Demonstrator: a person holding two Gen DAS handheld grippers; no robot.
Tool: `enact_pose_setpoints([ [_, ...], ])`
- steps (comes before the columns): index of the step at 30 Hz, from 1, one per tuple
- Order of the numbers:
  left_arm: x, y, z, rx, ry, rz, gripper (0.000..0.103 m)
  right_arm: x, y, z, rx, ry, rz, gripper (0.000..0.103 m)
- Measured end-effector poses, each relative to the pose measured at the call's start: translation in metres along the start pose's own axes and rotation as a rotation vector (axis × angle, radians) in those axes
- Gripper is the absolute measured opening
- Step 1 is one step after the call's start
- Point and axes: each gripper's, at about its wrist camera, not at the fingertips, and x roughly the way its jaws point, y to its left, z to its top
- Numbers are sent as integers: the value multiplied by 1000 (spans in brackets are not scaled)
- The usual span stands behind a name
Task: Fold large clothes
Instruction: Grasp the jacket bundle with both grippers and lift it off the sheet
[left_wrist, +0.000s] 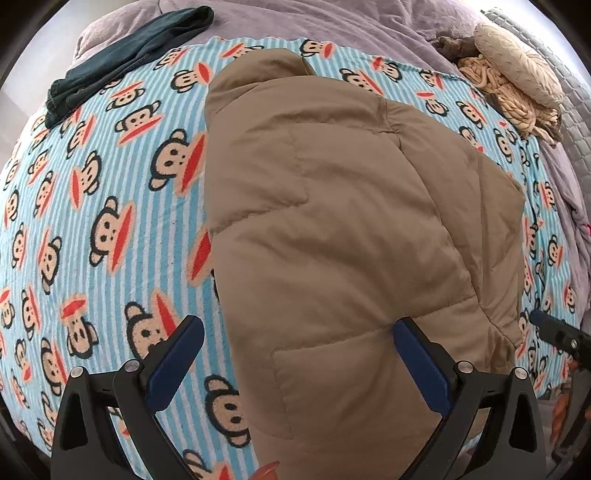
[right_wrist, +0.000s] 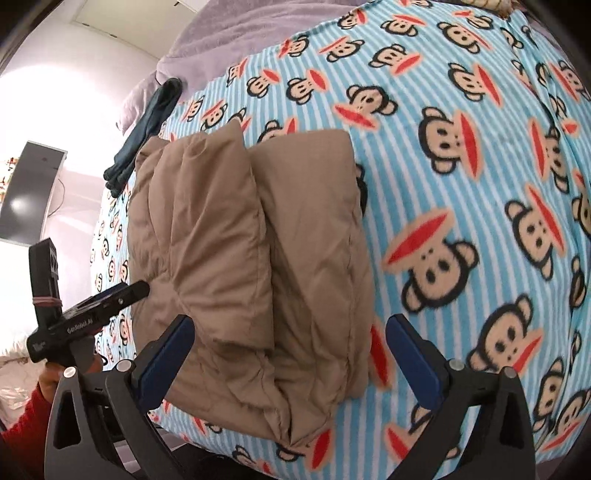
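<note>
Folded tan jacket (left_wrist: 332, 229) on monkey blanket (left_wrist: 92, 221), ahead between both grippers' released jaws.

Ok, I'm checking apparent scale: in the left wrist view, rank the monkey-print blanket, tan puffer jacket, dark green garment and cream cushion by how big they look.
1. monkey-print blanket
2. tan puffer jacket, enlarged by nearness
3. dark green garment
4. cream cushion
</note>
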Motion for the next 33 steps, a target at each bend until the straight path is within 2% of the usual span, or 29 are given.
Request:
enact_pose_setpoints([
  [2,-2,9,2,-11,-11,-56,103,8,-6,4,-1,22,5,103],
  [5,-2,35,5,-74,-15,-220,103,15,-20,14,-4,59,37,103],
  [7,10,58,9,-128,27,-334,103,23,-26,21,1,92,73,103],
  [10,29,81,9,-192,74,-412,103,34,-31,31,9,130,118,103],
  [13,39,89,8,-211,87,-489,103,43,-29,39,-11,146,148,103],
  [19,63,82,11,-186,100,-565,103,83,-41,47,23,234,215,103],
  [21,71,80,13,-179,103,-583,103,96,-43,50,25,255,261,103],
  [24,86,79,17,-186,111,-625,103,119,-48,56,58,294,382,103],
  [27,98,80,20,-207,122,-676,103,135,-46,63,65,305,445,103],
  [29,105,79,21,-230,129,-696,103,141,-43,66,69,307,463,103],
  [33,104,70,21,-246,114,-686,101,146,-36,66,98,312,442,103],
])
